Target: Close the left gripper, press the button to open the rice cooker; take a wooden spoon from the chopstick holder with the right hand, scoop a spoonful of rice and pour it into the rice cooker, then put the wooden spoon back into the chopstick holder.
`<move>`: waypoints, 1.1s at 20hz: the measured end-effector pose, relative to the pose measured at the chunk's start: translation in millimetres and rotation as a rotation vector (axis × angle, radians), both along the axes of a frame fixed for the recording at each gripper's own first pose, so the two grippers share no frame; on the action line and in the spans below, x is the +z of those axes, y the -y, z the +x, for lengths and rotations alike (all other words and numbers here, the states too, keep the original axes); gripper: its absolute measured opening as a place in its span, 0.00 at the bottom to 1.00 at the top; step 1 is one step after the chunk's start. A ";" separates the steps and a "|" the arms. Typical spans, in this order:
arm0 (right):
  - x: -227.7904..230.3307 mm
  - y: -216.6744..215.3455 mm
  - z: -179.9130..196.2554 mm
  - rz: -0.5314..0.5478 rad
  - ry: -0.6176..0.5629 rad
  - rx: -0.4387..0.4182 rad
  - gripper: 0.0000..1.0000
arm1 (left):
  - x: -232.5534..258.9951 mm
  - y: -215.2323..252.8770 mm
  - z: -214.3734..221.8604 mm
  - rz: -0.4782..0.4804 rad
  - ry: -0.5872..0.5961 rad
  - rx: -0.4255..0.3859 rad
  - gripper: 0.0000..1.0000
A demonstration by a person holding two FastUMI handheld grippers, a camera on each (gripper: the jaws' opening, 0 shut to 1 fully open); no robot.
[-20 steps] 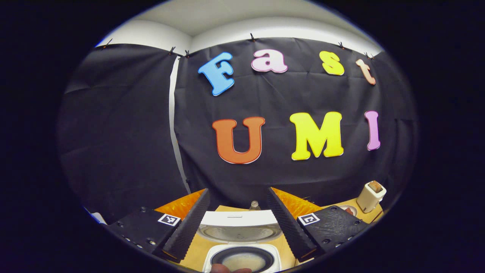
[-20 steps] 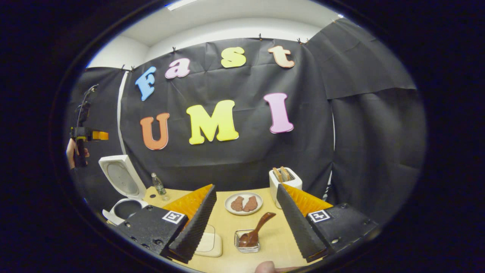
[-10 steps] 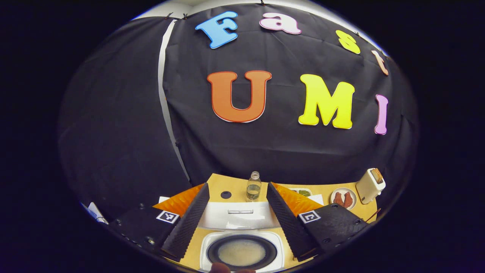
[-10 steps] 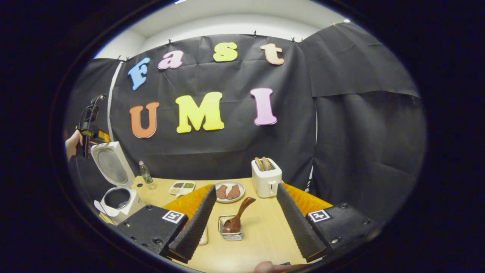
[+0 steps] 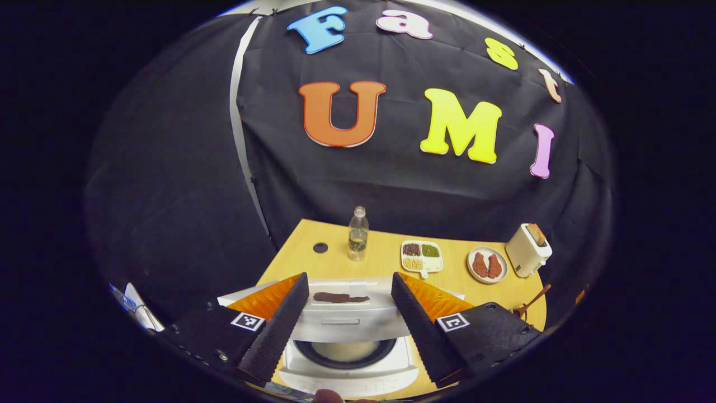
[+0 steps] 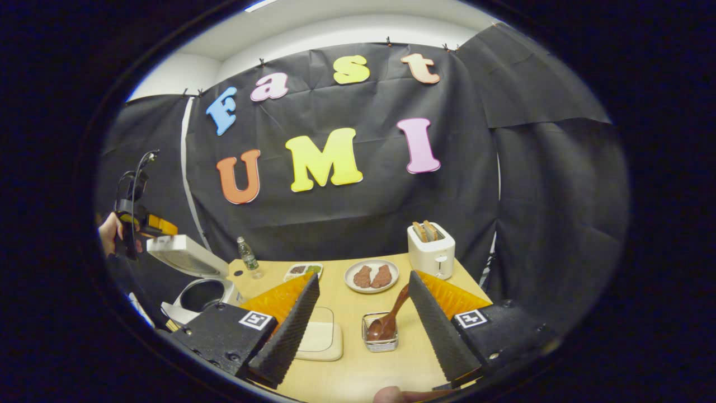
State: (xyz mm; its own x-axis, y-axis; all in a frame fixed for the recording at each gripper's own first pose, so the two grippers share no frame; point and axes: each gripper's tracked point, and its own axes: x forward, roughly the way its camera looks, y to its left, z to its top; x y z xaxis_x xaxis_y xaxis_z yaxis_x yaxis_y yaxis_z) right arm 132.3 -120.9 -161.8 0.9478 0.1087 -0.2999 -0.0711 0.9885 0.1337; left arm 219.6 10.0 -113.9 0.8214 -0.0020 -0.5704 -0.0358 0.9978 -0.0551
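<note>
Two grippers hover over a wooden table (image 6: 358, 369). At the table's left edge sits a white cooker (image 6: 198, 294), its lid (image 6: 187, 257) half lowered over the dark pot. The left gripper (image 5: 347, 327) hangs just above this lid, fingers spread wide apart, holding nothing; in the right gripper view a hand (image 6: 109, 232) holds it beside the lid. The right gripper (image 6: 363, 330) is also open and empty. Between and just beyond its fingers stands a small wire holder (image 6: 380, 338), with a wooden spoon (image 6: 391, 319) leaning in it, bowl down, handle tilted up to the right. Farther back stand a toaster (image 6: 432, 249), a plate (image 6: 371, 276) and a bottle (image 6: 246, 256).
</note>
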 end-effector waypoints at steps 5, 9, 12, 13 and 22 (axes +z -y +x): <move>-17.8 -19.0 1.6 -0.026 -0.044 0.094 1.00 | -66.0 10.6 -60.6 -0.011 -0.091 0.004 0.96; -21.4 -39.1 2.7 -0.017 -0.061 0.150 1.00 | -104.1 10.0 -76.6 -0.033 -0.141 0.017 0.97; -23.5 -50.8 1.7 -0.008 -0.067 0.175 1.00 | -121.3 10.8 -84.9 -0.048 -0.176 0.029 0.97; -23.9 -52.3 1.9 -0.003 -0.069 0.177 1.00 | -124.7 10.6 -85.2 -0.051 -0.184 0.033 0.97; -20.9 -61.3 9.9 0.020 -0.057 0.193 1.00 | -147.7 8.2 -95.6 0.028 -0.254 0.024 0.98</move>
